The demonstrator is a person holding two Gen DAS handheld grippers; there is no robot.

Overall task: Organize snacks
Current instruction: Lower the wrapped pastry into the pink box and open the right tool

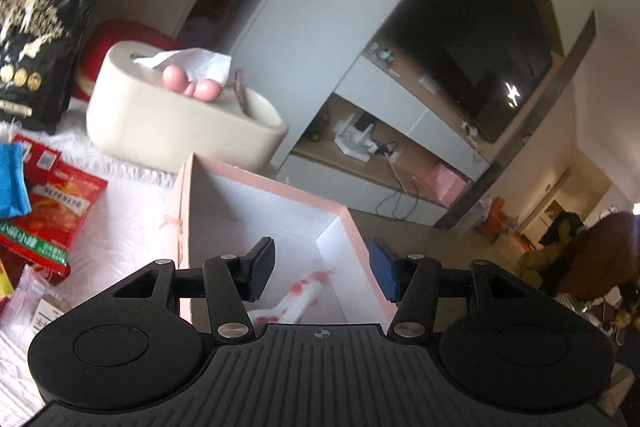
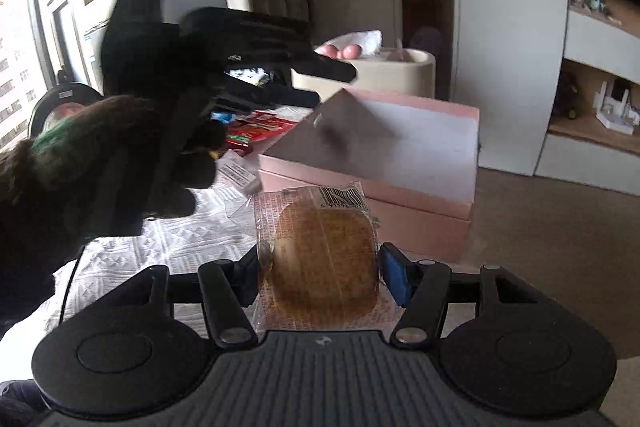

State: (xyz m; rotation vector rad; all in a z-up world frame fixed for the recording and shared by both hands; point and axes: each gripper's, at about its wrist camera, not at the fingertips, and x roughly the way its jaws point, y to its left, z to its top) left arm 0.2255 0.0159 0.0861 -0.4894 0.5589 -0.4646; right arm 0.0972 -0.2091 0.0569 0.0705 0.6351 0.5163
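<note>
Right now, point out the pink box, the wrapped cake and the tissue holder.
pink box (image 2: 416, 201), right wrist view: near outer wall.
wrapped cake (image 2: 324, 259), right wrist view: middle of the brown cake, between the gripper's fingers.
tissue holder (image 1: 160, 131), left wrist view: beige front side.

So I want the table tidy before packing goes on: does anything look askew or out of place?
Snack packets lie overlapping in a loose heap on the white cloth beside the pink box, unsorted. A tissue sticks up crumpled from the beige holder. Nothing looks spilled or damaged.
</note>
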